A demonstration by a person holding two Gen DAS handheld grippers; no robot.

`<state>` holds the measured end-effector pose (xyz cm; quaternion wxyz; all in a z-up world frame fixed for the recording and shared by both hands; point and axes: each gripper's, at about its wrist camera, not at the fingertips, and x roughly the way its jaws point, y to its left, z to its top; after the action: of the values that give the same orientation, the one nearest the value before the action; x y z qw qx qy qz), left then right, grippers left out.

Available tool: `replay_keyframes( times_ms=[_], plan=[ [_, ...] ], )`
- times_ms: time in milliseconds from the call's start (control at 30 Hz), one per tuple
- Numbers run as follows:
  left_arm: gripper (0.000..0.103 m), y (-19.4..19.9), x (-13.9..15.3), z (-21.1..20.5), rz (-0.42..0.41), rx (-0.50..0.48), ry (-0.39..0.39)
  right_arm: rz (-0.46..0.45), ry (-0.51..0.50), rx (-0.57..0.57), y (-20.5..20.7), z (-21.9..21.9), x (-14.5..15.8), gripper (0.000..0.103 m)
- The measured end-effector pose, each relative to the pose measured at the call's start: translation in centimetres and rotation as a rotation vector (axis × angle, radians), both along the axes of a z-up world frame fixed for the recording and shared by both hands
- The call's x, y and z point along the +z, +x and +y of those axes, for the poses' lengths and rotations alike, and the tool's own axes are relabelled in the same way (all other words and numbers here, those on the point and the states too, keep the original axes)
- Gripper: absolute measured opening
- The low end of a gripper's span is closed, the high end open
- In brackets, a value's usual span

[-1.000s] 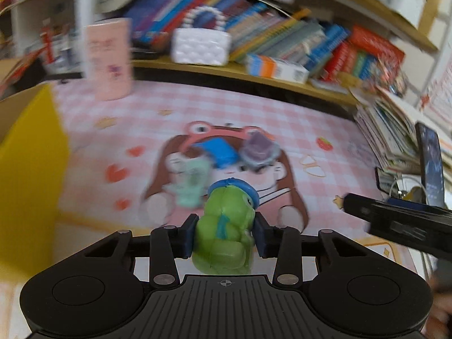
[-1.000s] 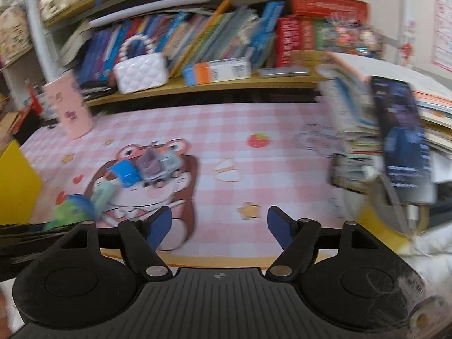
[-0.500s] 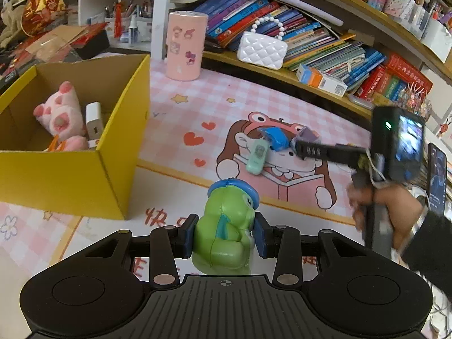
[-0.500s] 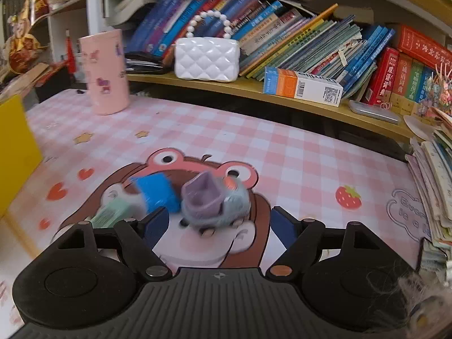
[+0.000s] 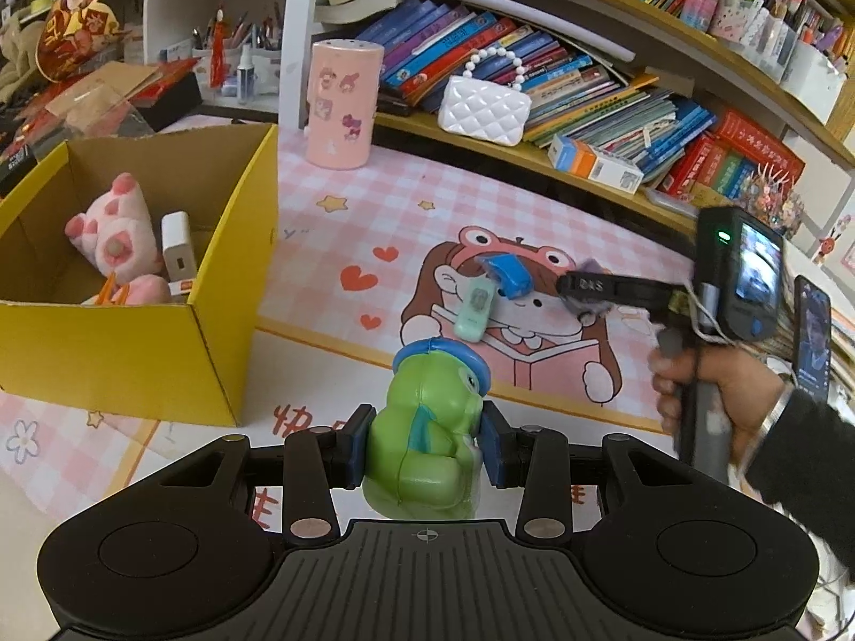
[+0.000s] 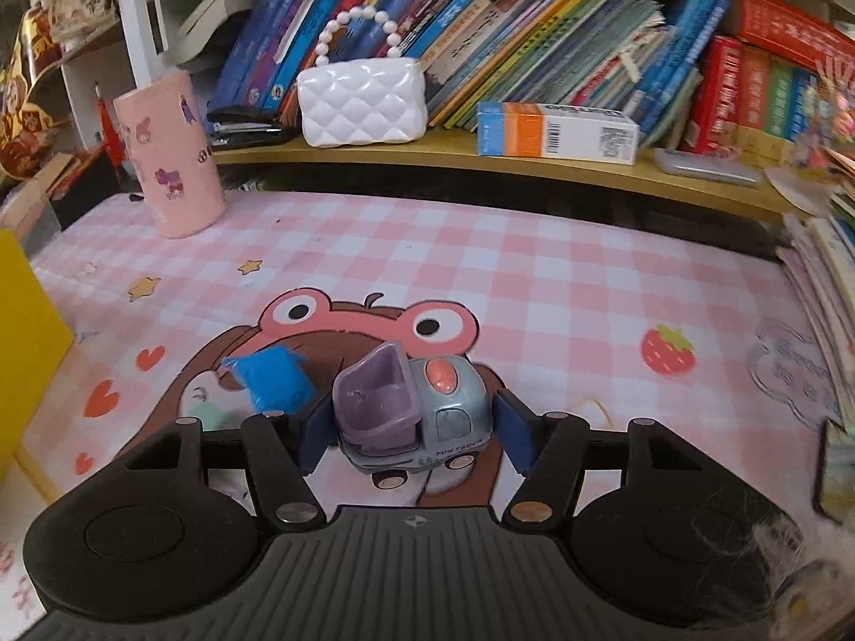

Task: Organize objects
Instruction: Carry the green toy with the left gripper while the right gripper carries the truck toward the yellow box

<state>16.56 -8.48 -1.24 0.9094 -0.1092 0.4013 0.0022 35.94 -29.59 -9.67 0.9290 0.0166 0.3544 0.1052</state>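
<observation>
Pink checked matting (image 5: pixel 470 197) is covering the desk, with crowded bookshelves (image 5: pixel 588 69) running along its back edge.

From the left wrist view, the left gripper (image 5: pixel 422 440) is clenching a green turtle toy (image 5: pixel 425 443) with a blue cap; both blue pads are pressing into its sides, and the toy is hanging above the desk's front edge. At the left edge a yellow cardboard box (image 5: pixel 144 342) is sitting open, holding a pink plush toy (image 5: pixel 115 232), a white charger block (image 5: pixel 179 245) leaning against its inner wall, and something orange low down that I cannot make out. Toward the middle of the mat a mint-green clip (image 5: pixel 475 310) and a blue toy piece (image 5: pixel 507 275) are lying just beside each other. To the right, a hand (image 5: pixel 710 390) in a dark sleeve is holding the right gripper (image 5: pixel 582 288), whose tip is reaching a purple-grey toy. A pink canister (image 5: pixel 342 104) is standing at the back edge.

From the right wrist view, the right gripper (image 6: pixel 411 430) is closing around a toy truck (image 6: pixel 414 416) standing on the mat between its fingers; the left pad is looking almost against the purple bucket, while a slim gap is showing at the right pad. The blue piece (image 6: pixel 272 379) is lying just left of the truck. A white quilted purse (image 6: pixel 360 104) is sitting on the low shelf.
</observation>
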Motion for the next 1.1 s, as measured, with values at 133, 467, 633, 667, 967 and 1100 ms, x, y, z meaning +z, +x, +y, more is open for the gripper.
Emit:
replay_keyframes(
  times_ms=[133,467,633,667,967,1100],
  plan=[
    [0.039,-0.2,-0.3,0.4,-0.001,0.008,-0.029,-0.009,0.004,-0.018,-3.1,-0.5,1.3,0.06],
    [0.039,-2.3,-0.7,2.3,-0.012,0.012,-0.047,0.001,0.032,-0.028,-11.6,1.0,4.6,0.06],
    [0.039,-4.4,-1.1,4.2,-0.031,0.036,-0.074,0.054,0.041,0.001,-15.4,3.3,5.6,0.06],
    [0.039,-4.7,-1.2,4.6,-0.032,0.039,-0.082,0.06,0.038,0.007,-16.0,3.9,5.8,0.06],
    [0.039,-7.6,-1.2,8.6,-0.031,-0.014,-0.087,0.101,0.044,0.053,-21.8,10.4,6.4,0.06],
    [0.039,-9.2,-0.9,11.4,-0.03,-0.022,-0.085,0.123,0.04,0.069,-23.6,13.6,6.4,0.06]
  ],
)
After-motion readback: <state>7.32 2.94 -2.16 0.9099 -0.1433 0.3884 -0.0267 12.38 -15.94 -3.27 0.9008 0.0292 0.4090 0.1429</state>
